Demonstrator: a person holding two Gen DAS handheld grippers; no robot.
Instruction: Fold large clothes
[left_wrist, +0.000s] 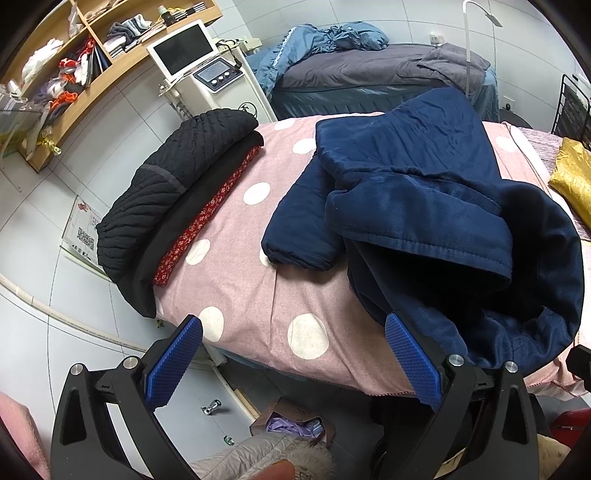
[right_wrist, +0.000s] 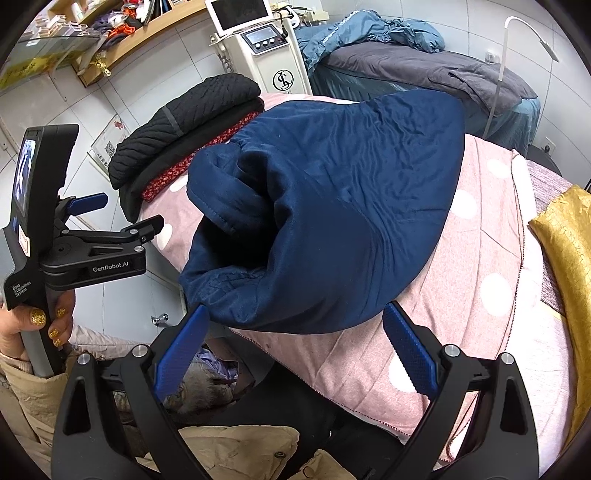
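A crumpled navy-blue padded jacket lies on a pink bedspread with white polka dots, its hood end hanging over the near edge of the bedspread. At the bedspread's far left edge sits a stack of folded clothes: a black quilted garment on top, a black layer and a red floral cloth beneath. The left gripper hovers just off the near edge, jaws spread wide with nothing between its blue pads. The right gripper hangs over the near edge beside the jacket's hem, jaws likewise spread and empty. A gold satin cloth lies at the bedspread's right side.
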